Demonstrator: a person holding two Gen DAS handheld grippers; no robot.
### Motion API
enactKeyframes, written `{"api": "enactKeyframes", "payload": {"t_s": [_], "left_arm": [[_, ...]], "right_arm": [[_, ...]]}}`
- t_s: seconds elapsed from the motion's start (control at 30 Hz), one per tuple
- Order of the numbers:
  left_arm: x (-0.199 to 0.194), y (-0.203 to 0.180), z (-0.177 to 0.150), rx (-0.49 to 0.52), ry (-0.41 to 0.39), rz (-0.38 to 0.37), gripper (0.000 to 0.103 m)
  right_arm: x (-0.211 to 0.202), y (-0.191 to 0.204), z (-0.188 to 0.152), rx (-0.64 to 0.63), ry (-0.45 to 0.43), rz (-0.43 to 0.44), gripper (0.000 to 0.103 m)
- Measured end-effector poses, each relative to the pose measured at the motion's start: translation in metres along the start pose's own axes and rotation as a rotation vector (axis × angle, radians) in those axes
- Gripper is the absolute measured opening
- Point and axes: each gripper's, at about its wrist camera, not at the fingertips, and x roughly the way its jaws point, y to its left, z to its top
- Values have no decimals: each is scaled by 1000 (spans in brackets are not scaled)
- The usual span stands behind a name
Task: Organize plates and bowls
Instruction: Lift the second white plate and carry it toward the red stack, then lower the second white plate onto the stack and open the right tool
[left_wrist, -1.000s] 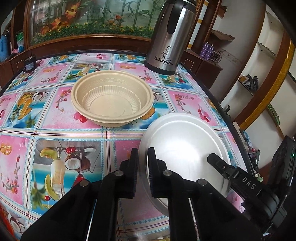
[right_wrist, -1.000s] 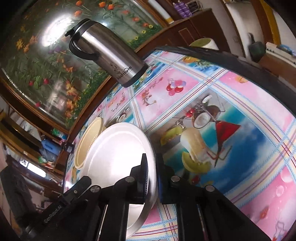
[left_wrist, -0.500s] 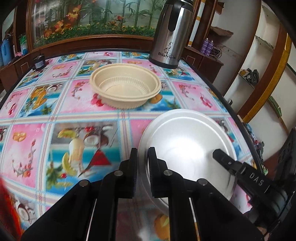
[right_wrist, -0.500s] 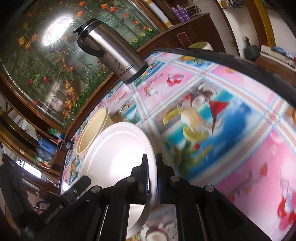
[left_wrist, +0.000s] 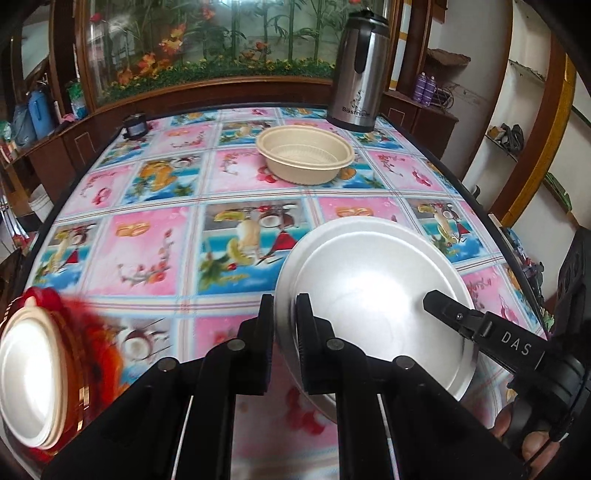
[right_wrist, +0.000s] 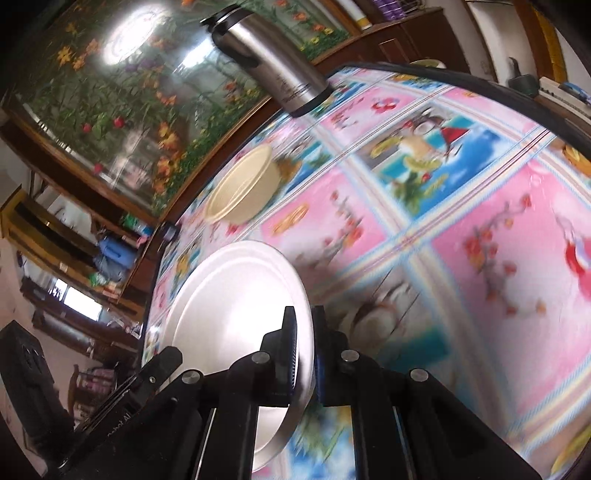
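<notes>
A white plate (left_wrist: 373, 291) is held above the table by both grippers. My left gripper (left_wrist: 285, 314) is shut on its left rim. My right gripper (right_wrist: 303, 336) is shut on its opposite rim; its finger (left_wrist: 480, 328) shows at the plate's right edge in the left wrist view. The plate also shows in the right wrist view (right_wrist: 236, 295). A beige ribbed bowl (left_wrist: 304, 153) stands farther back on the table, also seen in the right wrist view (right_wrist: 242, 192). A stack with a white plate on a beige dish (left_wrist: 26, 373) sits at the near left.
A steel thermos jug (left_wrist: 358, 74) stands at the back right corner behind the bowl, also in the right wrist view (right_wrist: 273, 70). A small dark object (left_wrist: 135, 125) sits at the back left. The table (left_wrist: 155, 240) has a colourful patterned cloth; wooden cabinets surround it.
Both grippers have pulled back with the plate toward the near edge. The bowl and jug now look farther away. The stack at the near left has come into view.
</notes>
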Motion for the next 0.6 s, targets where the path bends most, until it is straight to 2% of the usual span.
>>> {"api": "enactKeyframes", "payload": {"t_s": [0.17, 0.4, 0.6], "left_arm": [[-33, 26, -12, -23, -50, 55, 9], [-72, 82, -25, -101, -95, 107, 9], [-108, 132, -32, -183, -154, 165, 9]], "right_arm": [[-10, 38, -29, -91, 23, 22, 8], [-11, 95, -61, -200, 59, 71, 9], [0, 155, -85, -293, 105, 149, 9]]}}
